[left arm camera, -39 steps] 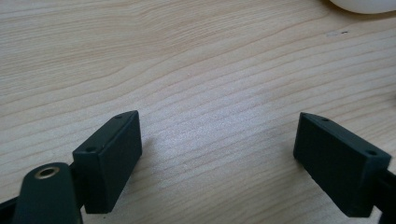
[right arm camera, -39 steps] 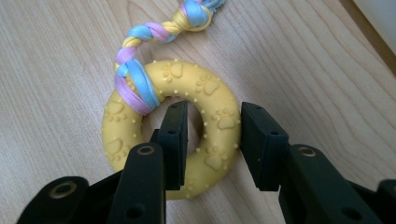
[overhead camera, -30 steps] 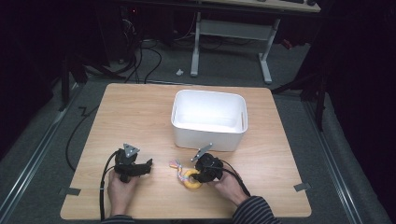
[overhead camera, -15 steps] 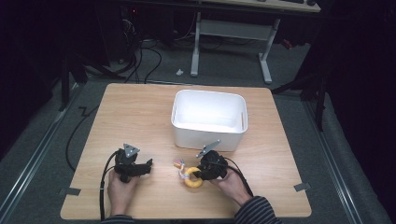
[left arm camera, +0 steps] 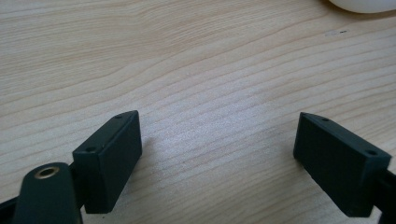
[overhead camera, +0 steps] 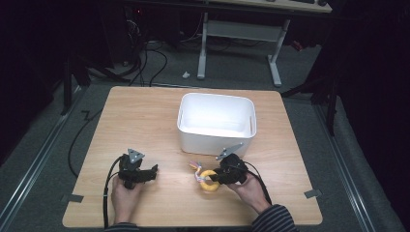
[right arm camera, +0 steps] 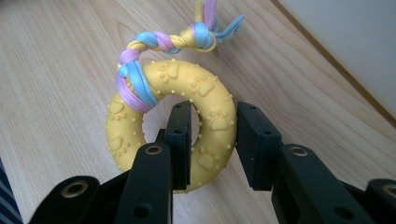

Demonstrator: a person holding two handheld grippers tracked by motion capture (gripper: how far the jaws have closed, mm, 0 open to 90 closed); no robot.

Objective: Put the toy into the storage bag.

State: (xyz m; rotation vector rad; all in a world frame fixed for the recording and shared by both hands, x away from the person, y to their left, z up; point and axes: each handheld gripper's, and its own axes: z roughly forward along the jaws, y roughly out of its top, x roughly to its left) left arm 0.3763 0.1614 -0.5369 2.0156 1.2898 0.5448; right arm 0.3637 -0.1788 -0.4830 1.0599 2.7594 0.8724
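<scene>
**Carrying the Ring Toy to the Bin**

The right gripper [right arm camera: 212, 140] clamps one side of the yellow ring toy [right arm camera: 212, 116], just above the table [overhead camera: 145, 116]. Keep the jaws firm. Lift clear of the white bin [overhead camera: 216, 121] wall before releasing. The left gripper [left arm camera: 219, 154] rests wide, holding nothing.

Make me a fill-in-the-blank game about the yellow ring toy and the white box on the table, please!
1. The right gripper has its fingers shut on the ____ ring toy.
2. A braided ____ in pink, blue and yellow is tied to the ring.
3. The white box stands on a ____ table.
4. The left gripper is ____, with bare wood between its fingers.

Missing words: yellow; rope; wooden; open
</scene>
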